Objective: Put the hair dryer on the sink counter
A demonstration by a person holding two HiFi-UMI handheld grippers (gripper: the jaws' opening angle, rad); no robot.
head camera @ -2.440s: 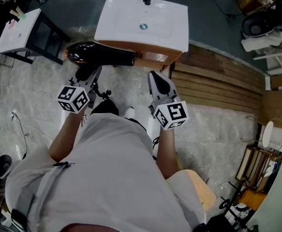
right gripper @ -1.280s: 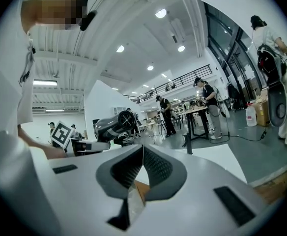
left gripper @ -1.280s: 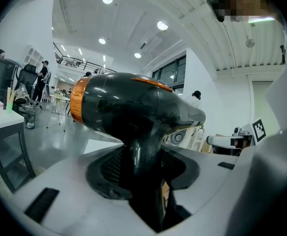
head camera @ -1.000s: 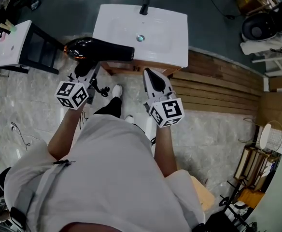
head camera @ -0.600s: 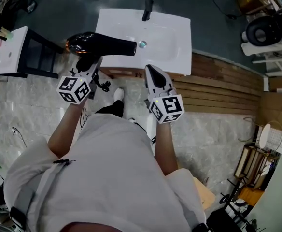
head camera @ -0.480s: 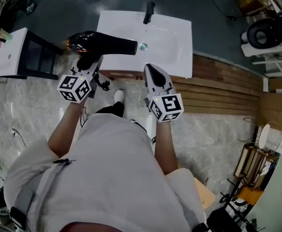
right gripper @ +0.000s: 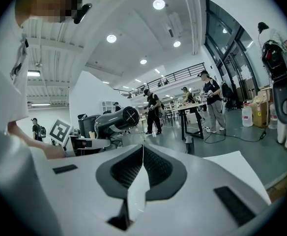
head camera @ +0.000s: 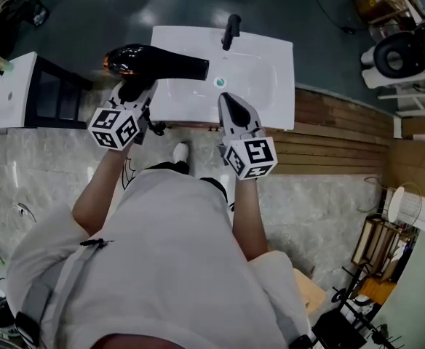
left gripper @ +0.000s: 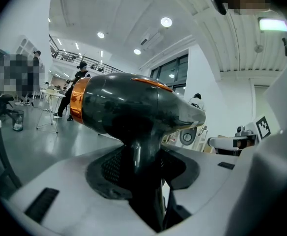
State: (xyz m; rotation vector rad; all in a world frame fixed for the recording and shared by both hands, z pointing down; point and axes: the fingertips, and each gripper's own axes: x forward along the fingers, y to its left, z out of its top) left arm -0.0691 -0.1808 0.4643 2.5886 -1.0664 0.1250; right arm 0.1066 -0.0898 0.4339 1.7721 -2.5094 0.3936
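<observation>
The black hair dryer (head camera: pixel 156 62) with a copper ring at its back end hangs level over the left part of the white sink counter (head camera: pixel 267 97), nozzle pointing right towards the drain (head camera: pixel 220 83). My left gripper (head camera: pixel 135 91) is shut on its handle from below. In the left gripper view the dryer (left gripper: pixel 133 114) fills the middle and its handle runs down between the dark pads (left gripper: pixel 111 168). My right gripper (head camera: pixel 228 102) is shut with nothing in it, its tip over the counter's front edge. From the right gripper view the dryer (right gripper: pixel 115 121) shows at the left.
A black faucet (head camera: pixel 231 30) stands at the counter's back edge. A small white table on a black frame (head camera: pixel 9 89) is to the left. Wooden planks (head camera: pixel 340 133) lie on the floor at the right, with boxes and gear (head camera: pixel 398 46) behind. People stand far off in the hall (right gripper: pixel 212 100).
Both grippers have moved forward to the sink. The dryer, before in front of the counter's left corner, now hangs over the counter's left part. The grip has not changed.
</observation>
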